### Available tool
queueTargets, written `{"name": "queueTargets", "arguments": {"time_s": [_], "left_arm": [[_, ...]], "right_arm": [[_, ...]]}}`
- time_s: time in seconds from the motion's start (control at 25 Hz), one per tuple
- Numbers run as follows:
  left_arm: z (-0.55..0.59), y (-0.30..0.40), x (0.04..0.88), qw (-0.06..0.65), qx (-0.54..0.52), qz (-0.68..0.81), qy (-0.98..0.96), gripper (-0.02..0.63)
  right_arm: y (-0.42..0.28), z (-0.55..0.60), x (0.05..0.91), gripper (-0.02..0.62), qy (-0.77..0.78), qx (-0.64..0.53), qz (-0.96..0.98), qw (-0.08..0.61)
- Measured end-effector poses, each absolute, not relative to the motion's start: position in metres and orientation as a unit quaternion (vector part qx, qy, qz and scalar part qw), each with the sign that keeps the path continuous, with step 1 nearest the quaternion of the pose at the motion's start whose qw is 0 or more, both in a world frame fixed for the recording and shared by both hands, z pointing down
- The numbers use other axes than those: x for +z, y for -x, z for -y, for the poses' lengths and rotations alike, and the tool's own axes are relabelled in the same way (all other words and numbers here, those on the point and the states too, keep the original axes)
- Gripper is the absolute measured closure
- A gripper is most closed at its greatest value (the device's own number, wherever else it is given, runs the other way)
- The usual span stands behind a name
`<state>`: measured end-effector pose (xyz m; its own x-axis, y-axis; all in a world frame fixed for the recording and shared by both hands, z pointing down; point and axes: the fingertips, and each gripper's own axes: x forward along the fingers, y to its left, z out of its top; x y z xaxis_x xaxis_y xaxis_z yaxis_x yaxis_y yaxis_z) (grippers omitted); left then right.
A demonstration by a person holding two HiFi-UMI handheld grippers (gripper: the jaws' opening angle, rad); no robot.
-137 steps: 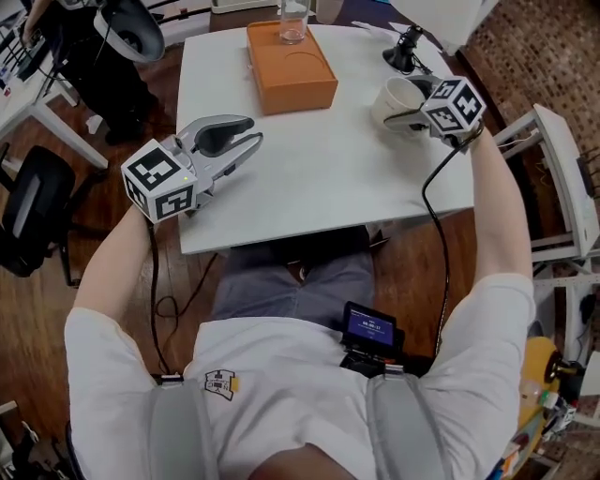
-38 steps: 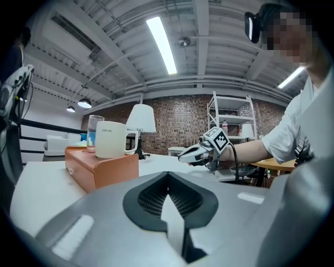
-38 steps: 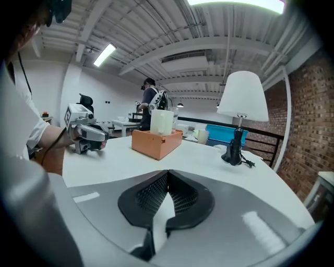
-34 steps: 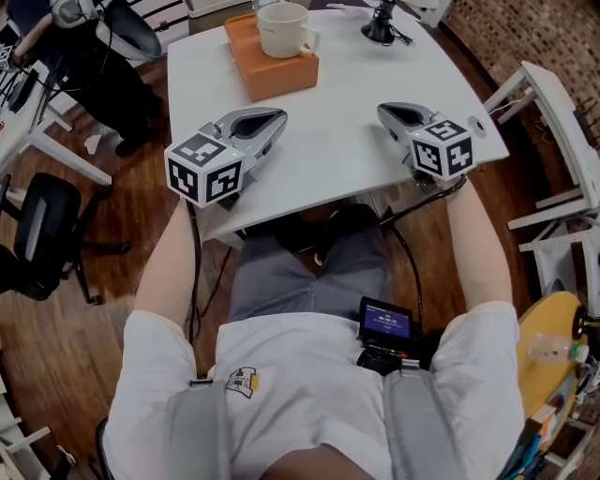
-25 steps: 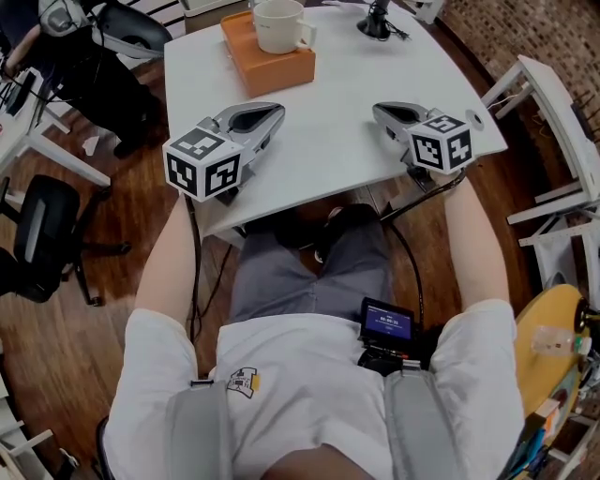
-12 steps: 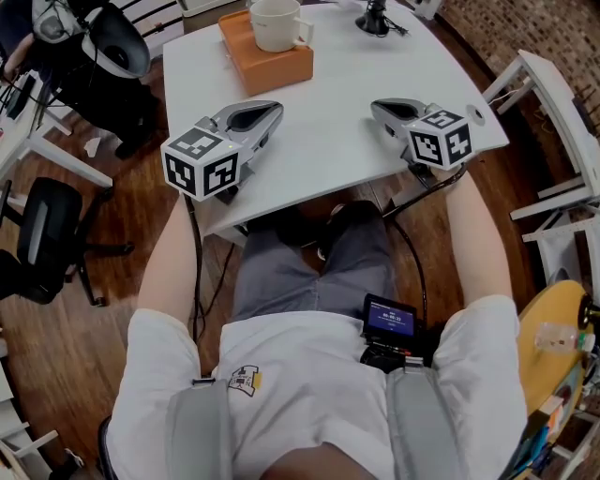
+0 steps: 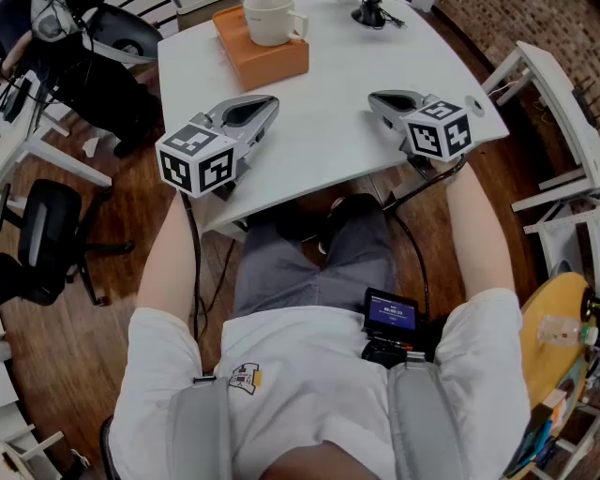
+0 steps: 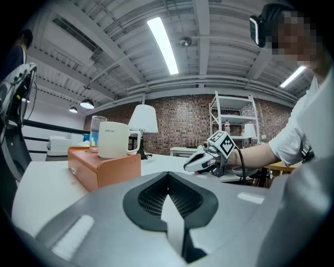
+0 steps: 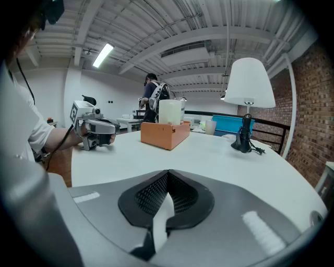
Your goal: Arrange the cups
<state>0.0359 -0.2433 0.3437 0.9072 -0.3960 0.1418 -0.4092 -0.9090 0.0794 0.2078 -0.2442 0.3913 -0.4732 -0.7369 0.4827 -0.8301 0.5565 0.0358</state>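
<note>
Nearest the person, the two tools lie low over the near edge of the white table [image 7: 328,141]. The left gripper [image 7: 266,103] is pinched fully together with nothing between its jaws, and the right gripper [image 7: 375,97] is likewise closed and empty. Both point away from the person and slightly toward each other. The left one's marker cube hangs out past the table edge, while the right one's cube sits by the table's near right corner.

Beyond them lies a broad stretch of bare tabletop — open room between the tools and out to the right edge.

Farther on, toward the far left of the table, is one orange box [image 7: 267,58], its long axis running away from the person and its left side close to the table's left edge. On it stands one white mug [image 7: 267,17], upright with its mouth up and its handle pointing right, toward the lamp. In the left gripper view one clear glass [image 8: 96,134] stands upright just behind the mug.

Farthest, to the right of the box, is one lamp [image 9: 246,99] on a black base — well apart from the box.
</note>
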Motion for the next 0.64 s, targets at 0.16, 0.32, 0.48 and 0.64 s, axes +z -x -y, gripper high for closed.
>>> {"name": "queueTargets", "arguments": {"time_s": [0.16, 0.32, 0.48, 0.64], "left_arm": [[0.243, -0.036, 0.344, 0.054, 0.062, 0.206, -0.975, 0.605], [0.242, -0.035, 0.344, 0.054, 0.062, 0.205, -0.975, 0.606], [0.243, -0.034, 0.343, 0.053, 0.06, 0.209, -0.975, 0.604], [0.248, -0.031, 0.338, 0.048, 0.053, 0.22, -0.973, 0.606]], "right_arm": [[-0.208, 0.244, 0.391, 0.595, -0.46, 0.102, 0.852, 0.227], [-0.207, 0.243, 0.391, 0.595, -0.461, 0.103, 0.852, 0.225], [-0.206, 0.245, 0.39, 0.595, -0.459, 0.1, 0.854, 0.225], [-0.204, 0.254, 0.383, 0.595, -0.452, 0.09, 0.858, 0.227]]}}
